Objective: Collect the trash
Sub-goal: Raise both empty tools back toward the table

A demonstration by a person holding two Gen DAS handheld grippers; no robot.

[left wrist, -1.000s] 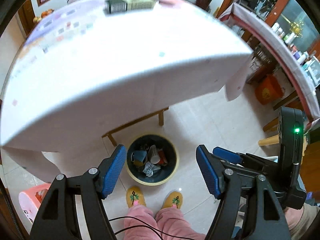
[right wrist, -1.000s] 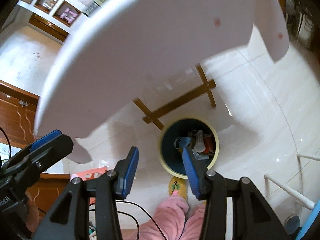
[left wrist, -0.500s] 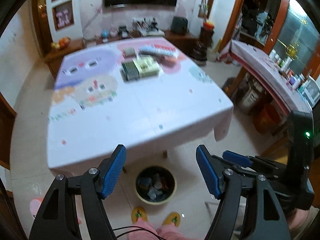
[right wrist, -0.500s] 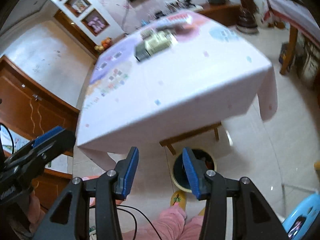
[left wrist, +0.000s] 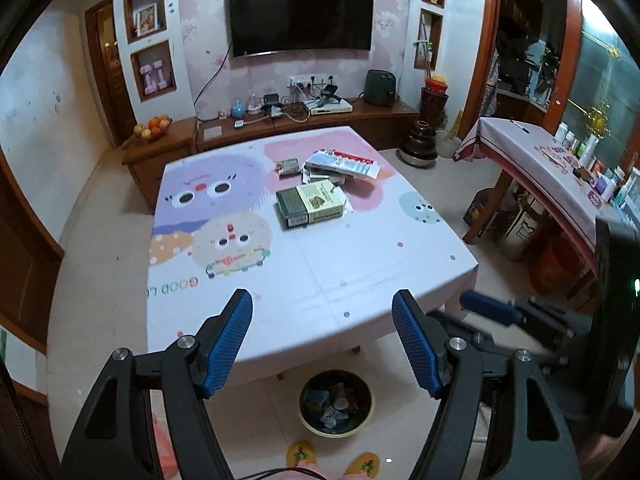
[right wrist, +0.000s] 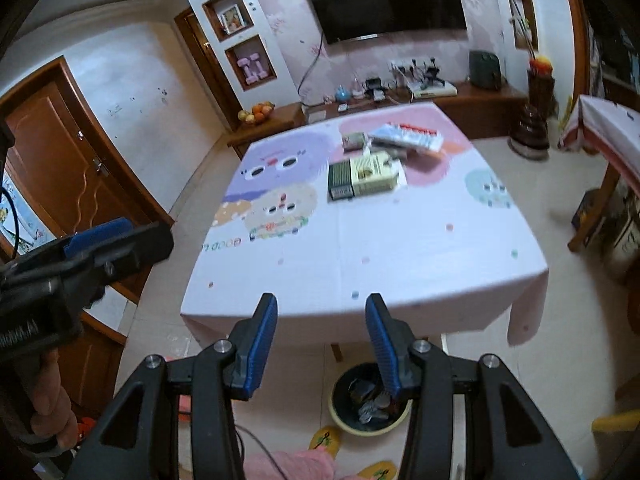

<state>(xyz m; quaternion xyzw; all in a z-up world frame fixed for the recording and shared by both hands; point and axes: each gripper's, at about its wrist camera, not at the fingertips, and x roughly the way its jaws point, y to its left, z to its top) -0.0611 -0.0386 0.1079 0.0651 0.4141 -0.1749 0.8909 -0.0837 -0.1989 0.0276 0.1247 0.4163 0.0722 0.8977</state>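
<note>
Both grippers have been lifted from low over the waste bin [left wrist: 337, 403] to a height from which the whole table [left wrist: 384, 280] is seen; a second ago the bin filled the middle of both wrist views and the tabletop was seen only from near its edge. The left gripper [left wrist: 322, 342] is held with its jaws wide apart and nothing between them; the right gripper [right wrist: 321, 346] is held with a narrower gap, also empty. The bin is seen on the floor just under the near edge of the table, already holding several crumpled pieces, with 2 yellow slippers [left wrist: 301, 453] just in front of it. The remaining trash is gathered on the far half of the table: a green and cream carton [left wrist: 310, 204] lies flat, and just behind it a small box [left wrist: 289, 167] and a white, red-striped packet [left wrist: 343, 163] are stacked loosely on other flat items. A drop-off is judged complete, and a reach across the table is judged to be needed next.
</note>
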